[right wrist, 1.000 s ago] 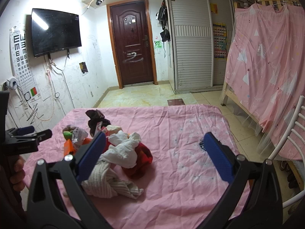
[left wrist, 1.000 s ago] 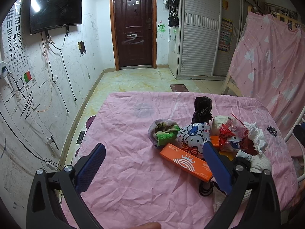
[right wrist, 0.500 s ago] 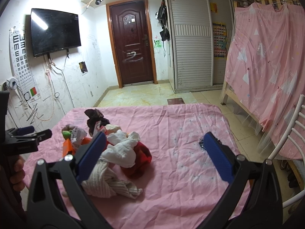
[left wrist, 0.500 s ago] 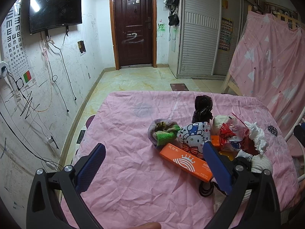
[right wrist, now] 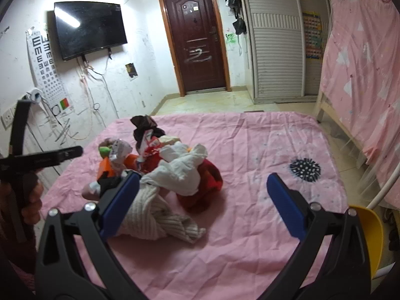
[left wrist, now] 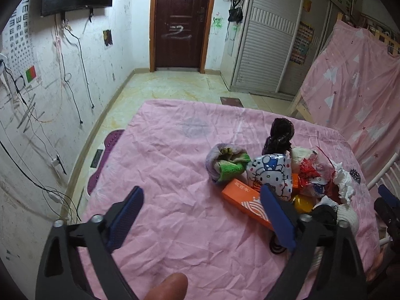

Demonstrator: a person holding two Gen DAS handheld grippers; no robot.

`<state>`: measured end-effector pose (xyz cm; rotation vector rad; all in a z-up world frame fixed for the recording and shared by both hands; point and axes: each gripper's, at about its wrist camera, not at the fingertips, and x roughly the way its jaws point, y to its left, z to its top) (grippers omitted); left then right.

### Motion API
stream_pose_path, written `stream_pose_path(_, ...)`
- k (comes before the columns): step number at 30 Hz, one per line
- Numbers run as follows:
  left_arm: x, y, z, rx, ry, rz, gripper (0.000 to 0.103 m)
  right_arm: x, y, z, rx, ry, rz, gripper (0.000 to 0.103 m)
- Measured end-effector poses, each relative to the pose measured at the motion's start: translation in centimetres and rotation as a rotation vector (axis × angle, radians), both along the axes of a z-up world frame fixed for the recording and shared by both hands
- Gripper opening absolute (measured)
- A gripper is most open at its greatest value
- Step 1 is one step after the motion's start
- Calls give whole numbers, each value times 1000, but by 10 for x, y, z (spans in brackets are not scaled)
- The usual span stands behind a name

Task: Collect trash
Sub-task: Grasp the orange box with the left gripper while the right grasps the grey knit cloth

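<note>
- The trash pile (left wrist: 287,175) lies on the pink sheet (left wrist: 175,175) of the bed, ahead and to the right of the left hand-held gripper (left wrist: 200,215); in the right wrist view the same pile (right wrist: 160,165) sits ahead and to the left of the right hand-held gripper (right wrist: 202,200).
- Orange box (left wrist: 246,200): flat on the sheet at the near edge of the pile, its far end just beyond the left hand-held gripper's right finger, which overlaps it in view.
- Cartoon-print plastic bag (left wrist: 271,172): directly behind the orange box, touching it.
- Green cloth (left wrist: 230,168) in a lilac wrap: left of the printed bag, at the pile's left edge.
- Dark crumpled bag (left wrist: 278,135): upright at the far side of the pile.
- Red-and-clear wrapper (left wrist: 312,170) and white tissue (left wrist: 343,180): right part of the pile.
- Striped cream cloth (right wrist: 155,215): nearest the right hand-held gripper, partly behind its left finger.
- White cloth (right wrist: 180,170) over a red cloth (right wrist: 210,182): just beyond the striped one.
- Left hand-held gripper: fingers spread wide, holding nothing, above the sheet.
- Right hand-held gripper: fingers spread wide, holding nothing.
- Yellow chair (right wrist: 370,230): right of the right hand-held gripper, beside the bed.
</note>
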<state>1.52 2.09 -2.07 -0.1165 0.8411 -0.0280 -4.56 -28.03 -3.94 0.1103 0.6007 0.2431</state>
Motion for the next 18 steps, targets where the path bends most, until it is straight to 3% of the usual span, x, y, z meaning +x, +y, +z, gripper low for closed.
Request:
stream_pose_path(2, 3, -5, -3, -26, 25, -31, 74, 0, 3, 0, 4, 8, 27, 85)
stream_pose_path(9, 11, -37, -16, -99, 94, -123, 74, -7, 25, -12, 64, 69, 188, 83)
stream_pose_path(14, 22, -50, -25, -116, 142, -107, 73, -9, 49, -20, 20, 96, 252, 59)
stream_pose_path(17, 27, -54, -29, -143, 180, -86, 62, -9, 55, -25, 26, 114, 279, 51)
stream_pose_path(18, 31, -54, -32, -160, 202, -72, 54, -10, 56, -25, 25, 114, 284, 50)
